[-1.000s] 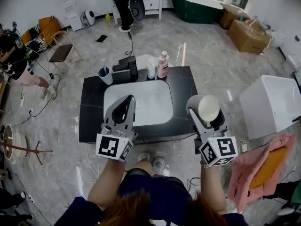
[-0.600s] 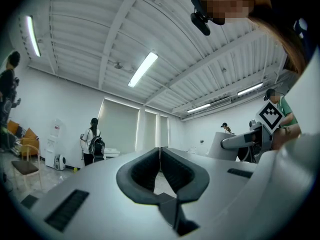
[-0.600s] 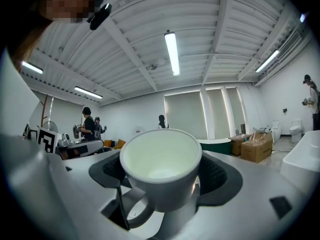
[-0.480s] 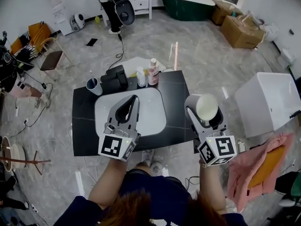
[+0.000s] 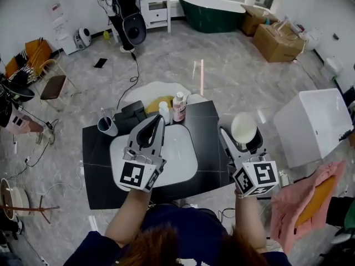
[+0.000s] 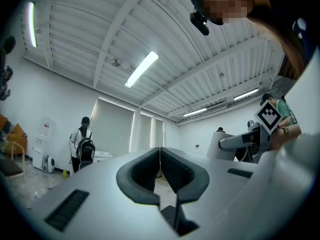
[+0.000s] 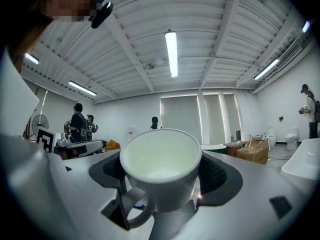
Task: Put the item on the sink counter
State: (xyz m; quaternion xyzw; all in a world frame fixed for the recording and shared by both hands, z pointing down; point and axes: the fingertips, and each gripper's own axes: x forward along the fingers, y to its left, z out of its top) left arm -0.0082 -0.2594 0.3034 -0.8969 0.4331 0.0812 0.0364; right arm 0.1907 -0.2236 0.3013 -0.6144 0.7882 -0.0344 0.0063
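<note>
Two hand-held grippers, one in each of the person's hands, are seen from above over a black worktop (image 5: 95, 155) with one white sink basin (image 5: 182, 148).

The right hand-held gripper (image 5: 242, 141) is clenched on the one white mug (image 5: 244, 127). The mug sits between its jaws, gripped on both sides, with its open mouth facing up. In the right gripper view the mug's handle (image 7: 134, 215) points back toward the camera, low and to the left. From above, the mug and this hand-held gripper appear just off the right edge of the worktop, and the mug is not resting on it.

The left hand-held gripper (image 5: 158, 119) is empty, its two jaws pressed together with nothing between them. It is over the basin, well to the left of the mug.

Just beyond the left hand-held gripper's tips, two bottles stand side by side at the far edge of the worktop: one white (image 5: 163, 112), one pinkish (image 5: 178, 107). To its left are one black object (image 5: 131, 116) and one blue cup (image 5: 107, 126).
</note>
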